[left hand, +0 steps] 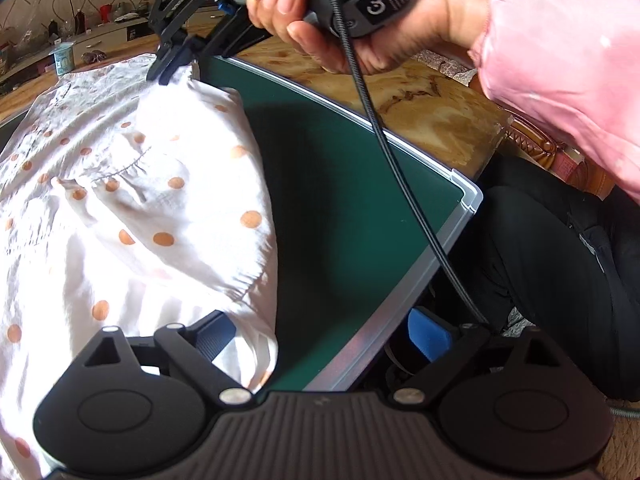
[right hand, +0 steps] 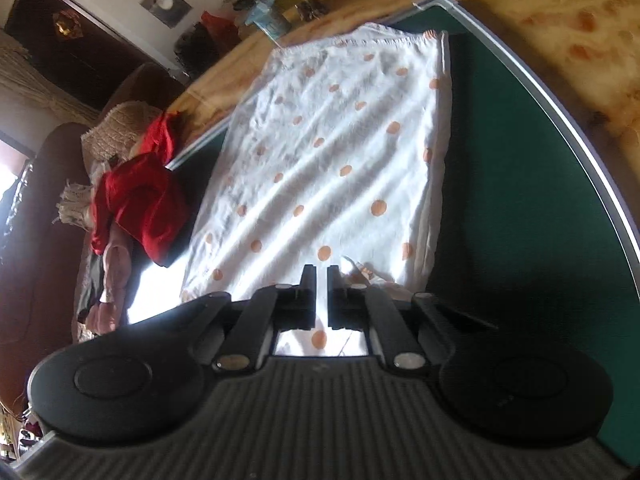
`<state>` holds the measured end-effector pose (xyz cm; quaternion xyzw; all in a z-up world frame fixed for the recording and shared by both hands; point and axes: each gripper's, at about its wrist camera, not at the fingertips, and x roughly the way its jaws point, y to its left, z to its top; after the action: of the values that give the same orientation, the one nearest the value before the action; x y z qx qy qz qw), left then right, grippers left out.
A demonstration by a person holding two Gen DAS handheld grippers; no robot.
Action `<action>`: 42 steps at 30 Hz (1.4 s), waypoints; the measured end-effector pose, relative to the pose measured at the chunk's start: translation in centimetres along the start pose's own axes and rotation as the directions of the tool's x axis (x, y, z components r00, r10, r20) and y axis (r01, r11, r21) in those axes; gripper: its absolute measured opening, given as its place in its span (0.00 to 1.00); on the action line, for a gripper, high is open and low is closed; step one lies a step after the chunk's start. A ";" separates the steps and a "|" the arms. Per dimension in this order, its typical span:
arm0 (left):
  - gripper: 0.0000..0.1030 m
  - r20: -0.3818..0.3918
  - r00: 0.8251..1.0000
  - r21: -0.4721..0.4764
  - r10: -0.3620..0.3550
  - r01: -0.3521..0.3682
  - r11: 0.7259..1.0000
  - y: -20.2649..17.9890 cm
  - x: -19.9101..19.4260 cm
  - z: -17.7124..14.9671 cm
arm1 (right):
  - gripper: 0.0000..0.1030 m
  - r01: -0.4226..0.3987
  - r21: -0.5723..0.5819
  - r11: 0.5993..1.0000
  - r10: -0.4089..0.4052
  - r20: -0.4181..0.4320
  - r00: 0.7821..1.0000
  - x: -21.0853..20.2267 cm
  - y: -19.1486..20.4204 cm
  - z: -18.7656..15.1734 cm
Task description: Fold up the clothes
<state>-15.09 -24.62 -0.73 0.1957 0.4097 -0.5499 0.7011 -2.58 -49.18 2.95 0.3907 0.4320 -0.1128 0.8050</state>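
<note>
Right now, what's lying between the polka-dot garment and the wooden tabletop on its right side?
In the right wrist view, a bare strip of green mat with its pale frame separates the polka-dot garment from the wooden tabletop.

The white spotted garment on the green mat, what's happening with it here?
A person is folding a white garment with orange dots on a green mat, a gripper in each hand. The right gripper is pinched on the cloth's far edge, with the right hand on its handle. The left gripper is wide open at the near edge, one finger on the cloth, the other off the mat's rim. Part of the garment looks already doubled over. A red cloth lies off to the side.
</note>
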 end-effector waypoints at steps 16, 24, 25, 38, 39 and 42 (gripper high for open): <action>0.94 -0.005 1.000 0.008 0.008 -0.008 1.000 -0.1 0.2 0.2 | 0.25 0.020 -0.509 0.860 -0.084 -0.102 0.991 1.8 8.6 -8.6; 0.94 -0.007 1.000 0.017 0.008 -0.008 1.000 -0.2 0.1 0.1 | 0.25 0.125 -0.575 0.808 -0.199 -0.067 0.978 4.2 9.6 -10.1; 0.94 -0.007 1.000 0.016 0.008 -0.008 1.000 -0.2 0.1 0.1 | 0.23 0.115 -0.567 0.815 -0.181 -0.062 0.981 4.1 9.3 -10.0; 0.94 -0.009 1.000 0.023 0.013 -0.013 1.000 -0.4 0.0 0.1 | 0.03 0.032 -0.541 0.841 -0.068 -0.047 0.997 4.4 11.7 -7.8; 0.94 -0.010 1.000 0.024 0.014 -0.014 1.000 -0.4 0.0 0.1 | 0.03 0.045 -0.549 0.835 -0.090 -0.056 0.994 5.1 11.8 -8.0; 0.94 -0.011 1.000 0.029 0.014 -0.014 0.999 -0.5 0.0 0.1 | 0.11 0.055 -0.569 0.820 -0.127 -0.088 0.988 6.6 11.9 -8.5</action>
<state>-15.47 -24.87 -0.57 0.2116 0.4042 -0.5496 0.6998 2.40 -34.06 1.41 0.1200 0.5126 0.0058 0.8502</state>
